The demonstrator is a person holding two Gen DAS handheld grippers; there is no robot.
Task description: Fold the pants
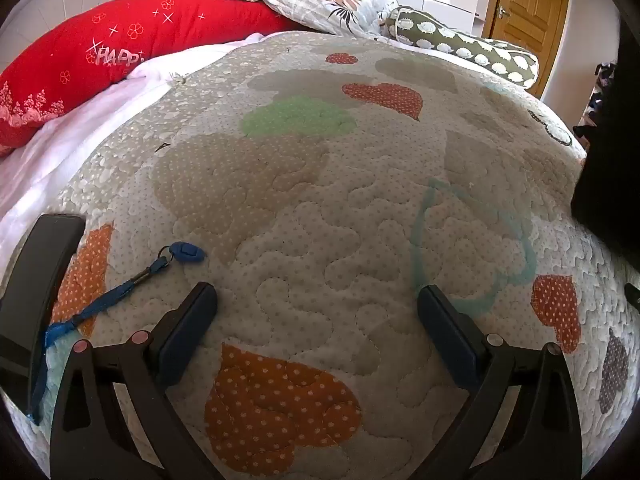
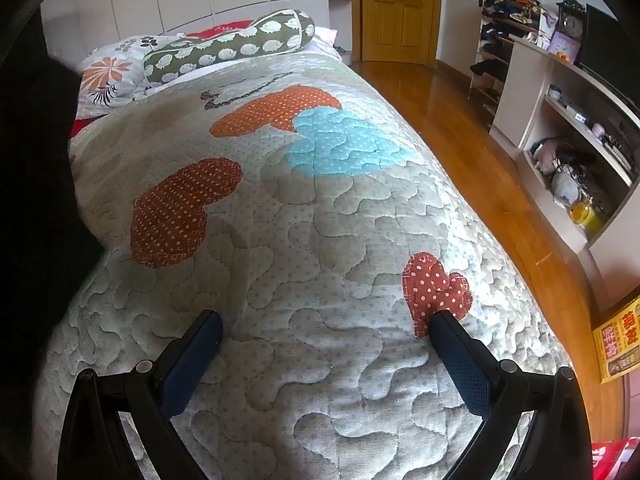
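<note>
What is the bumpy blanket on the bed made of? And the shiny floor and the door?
The blanket looks like soft quilted cotton: wavy stitch lines puff it up, with dotted heart patches sewn on. The floor looks like varnished wood planks, glossy enough to mirror the light. The door seems to be wood too, with raised panels and a metal handle.

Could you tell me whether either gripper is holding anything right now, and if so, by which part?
Nothing is held. The left gripper and right gripper are both open over the quilt.
</note>
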